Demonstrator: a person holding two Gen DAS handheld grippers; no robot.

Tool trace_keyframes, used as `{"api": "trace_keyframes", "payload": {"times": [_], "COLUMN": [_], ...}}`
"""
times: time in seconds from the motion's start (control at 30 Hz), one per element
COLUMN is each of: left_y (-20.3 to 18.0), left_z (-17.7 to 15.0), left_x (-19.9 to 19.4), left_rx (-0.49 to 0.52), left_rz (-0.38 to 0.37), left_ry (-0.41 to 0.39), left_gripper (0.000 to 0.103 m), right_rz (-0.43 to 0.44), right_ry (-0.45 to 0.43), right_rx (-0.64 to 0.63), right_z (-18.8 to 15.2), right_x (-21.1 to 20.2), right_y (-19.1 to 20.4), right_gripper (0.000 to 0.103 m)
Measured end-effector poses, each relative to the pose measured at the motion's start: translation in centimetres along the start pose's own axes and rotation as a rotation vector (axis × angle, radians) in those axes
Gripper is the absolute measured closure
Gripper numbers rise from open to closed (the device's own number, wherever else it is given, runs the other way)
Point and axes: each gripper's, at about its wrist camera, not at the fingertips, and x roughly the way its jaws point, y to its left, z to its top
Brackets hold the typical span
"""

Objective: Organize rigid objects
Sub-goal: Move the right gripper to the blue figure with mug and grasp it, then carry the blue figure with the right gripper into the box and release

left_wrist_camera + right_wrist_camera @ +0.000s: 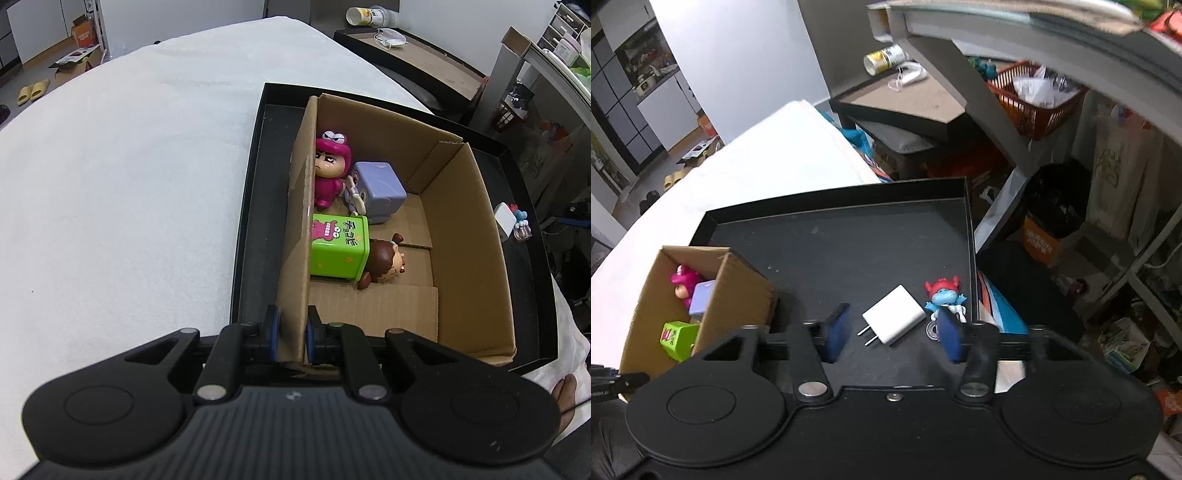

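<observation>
Right wrist view: white charger (894, 319) untouched between parted right tongs (893, 334); left tongs (291, 332) clamped on cardboard box (299, 236) wall.

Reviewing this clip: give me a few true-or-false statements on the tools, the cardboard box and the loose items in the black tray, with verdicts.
1. The left tool is clamped on the wall of the cardboard box. True.
2. The white charger lies inside the cardboard box. False: it lies on the black tray, outside the box.
3. The right tool grips the charger. False: its pads stand apart on either side of it, not touching.
4. The green cube toy is inside the box. True.
5. The blue figure with red hair stands next to the charger. True.
</observation>
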Motion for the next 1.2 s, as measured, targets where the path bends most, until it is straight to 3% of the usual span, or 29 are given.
{"api": "trace_keyframes", "payload": {"times": [0.27, 0.5, 0.9, 1.2], "left_y": [-0.2, -0.2, -0.2, -0.3], "left_z": [0.2, 0.3, 0.4, 0.2], "left_x": [0.1, 0.3, 0.4, 0.2], "left_rx": [0.008, 0.001, -0.008, 0.005], "left_rz": [0.024, 0.026, 0.022, 0.025], "left_ry": [0.001, 0.011, 0.012, 0.004], "left_gripper": [0.09, 0.089, 0.089, 0.089], "right_rz": [-0.029, -0.024, -0.107, -0.112], "right_ry": [0.065, 0.089, 0.112, 0.184], "right_rx": [0.051, 0.052, -0.034, -0.129], "right_z": [0.0, 0.2, 0.0, -1.2], "right_x": [3.4, 5.2, 7.1, 7.9], "right_y": [-2.6, -3.2, -2.3, -0.5], "right_gripper": [0.073, 0.073, 0.073, 0.061]}}
